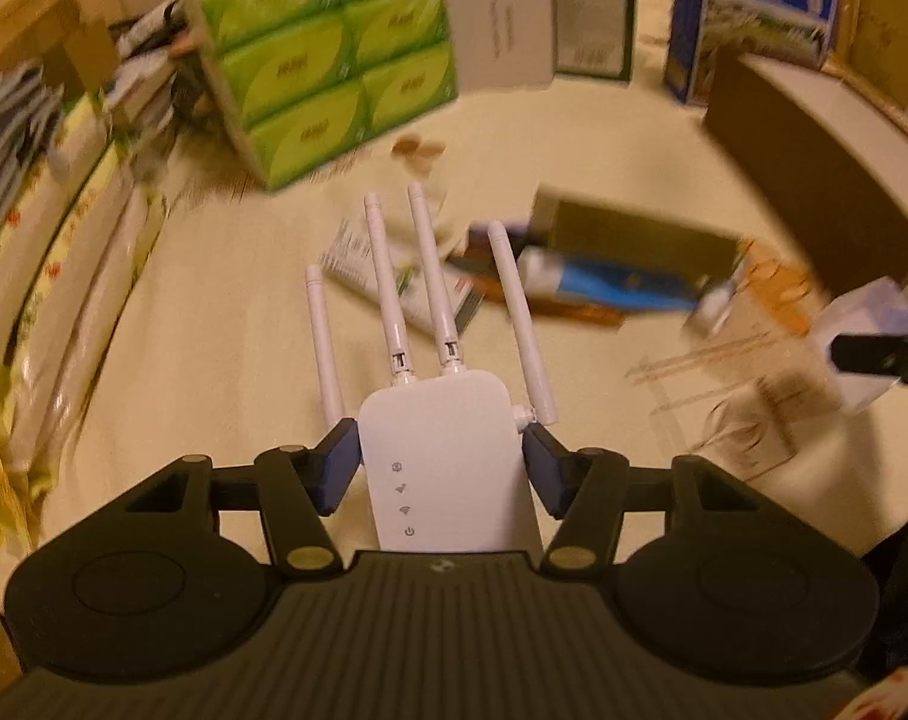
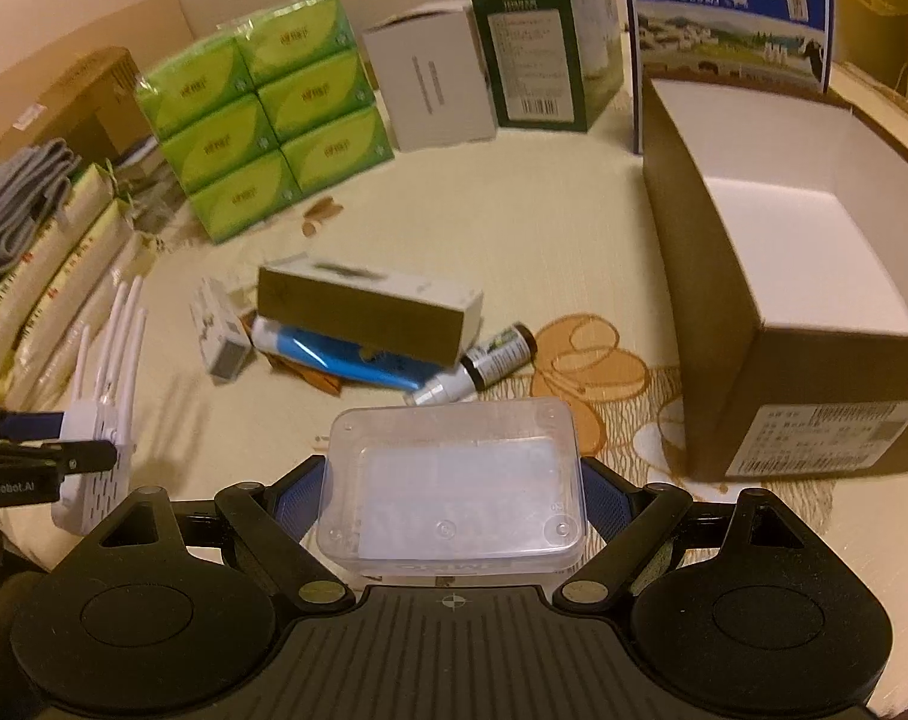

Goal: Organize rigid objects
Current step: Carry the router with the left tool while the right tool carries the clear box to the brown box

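left tool tilted downward, pads clamped on something, right tool likewise, spread wider

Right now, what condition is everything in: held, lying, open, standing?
Left gripper: shut on the Wi-Fi extender.
Wi-Fi extender: held, four antennas raised.
Right gripper: shut on the clear plastic box.
Clear plastic box: held, lid on.
Brown cardboard box: open, looks empty.
Blue tube: lying under a tan carton.
Small dark bottle: lying down.
Tissue packs: stacked.
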`<move>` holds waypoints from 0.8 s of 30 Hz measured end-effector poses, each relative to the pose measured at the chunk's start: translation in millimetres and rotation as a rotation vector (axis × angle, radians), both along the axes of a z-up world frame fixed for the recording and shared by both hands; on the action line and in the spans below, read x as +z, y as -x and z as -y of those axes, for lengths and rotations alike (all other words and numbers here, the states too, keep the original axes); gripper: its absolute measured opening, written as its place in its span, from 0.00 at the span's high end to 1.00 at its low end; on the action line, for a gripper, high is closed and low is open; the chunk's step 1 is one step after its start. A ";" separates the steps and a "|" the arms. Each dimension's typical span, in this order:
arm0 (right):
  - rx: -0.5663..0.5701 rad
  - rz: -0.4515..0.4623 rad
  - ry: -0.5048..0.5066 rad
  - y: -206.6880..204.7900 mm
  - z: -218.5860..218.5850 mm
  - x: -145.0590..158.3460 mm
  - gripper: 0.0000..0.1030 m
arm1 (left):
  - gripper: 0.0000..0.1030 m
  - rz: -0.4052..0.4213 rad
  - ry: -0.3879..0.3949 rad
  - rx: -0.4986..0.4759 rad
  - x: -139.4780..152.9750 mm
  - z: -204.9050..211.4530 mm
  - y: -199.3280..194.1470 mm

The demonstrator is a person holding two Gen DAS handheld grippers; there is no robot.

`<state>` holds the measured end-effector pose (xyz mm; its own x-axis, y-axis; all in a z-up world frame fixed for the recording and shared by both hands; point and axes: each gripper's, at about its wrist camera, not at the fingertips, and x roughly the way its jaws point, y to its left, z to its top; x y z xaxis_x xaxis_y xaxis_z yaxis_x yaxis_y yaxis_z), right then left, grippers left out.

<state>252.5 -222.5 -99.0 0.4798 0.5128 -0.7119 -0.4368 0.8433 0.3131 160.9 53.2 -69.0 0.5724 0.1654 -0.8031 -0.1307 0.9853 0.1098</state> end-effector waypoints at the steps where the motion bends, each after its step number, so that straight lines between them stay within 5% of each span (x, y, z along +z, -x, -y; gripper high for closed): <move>1: -0.001 0.011 -0.006 -0.1 2.4 4.9 0.18 | 0.46 0.014 -0.001 -0.015 6.1 4.5 -1.7; 10: -0.080 0.113 -0.027 -16.0 39.5 42.5 0.18 | 0.46 0.106 0.037 -0.194 46.3 68.8 -43.7; 24: -0.316 0.167 0.005 -92.0 166.4 66.8 0.18 | 0.46 0.183 0.160 -0.430 83.6 209.2 -153.8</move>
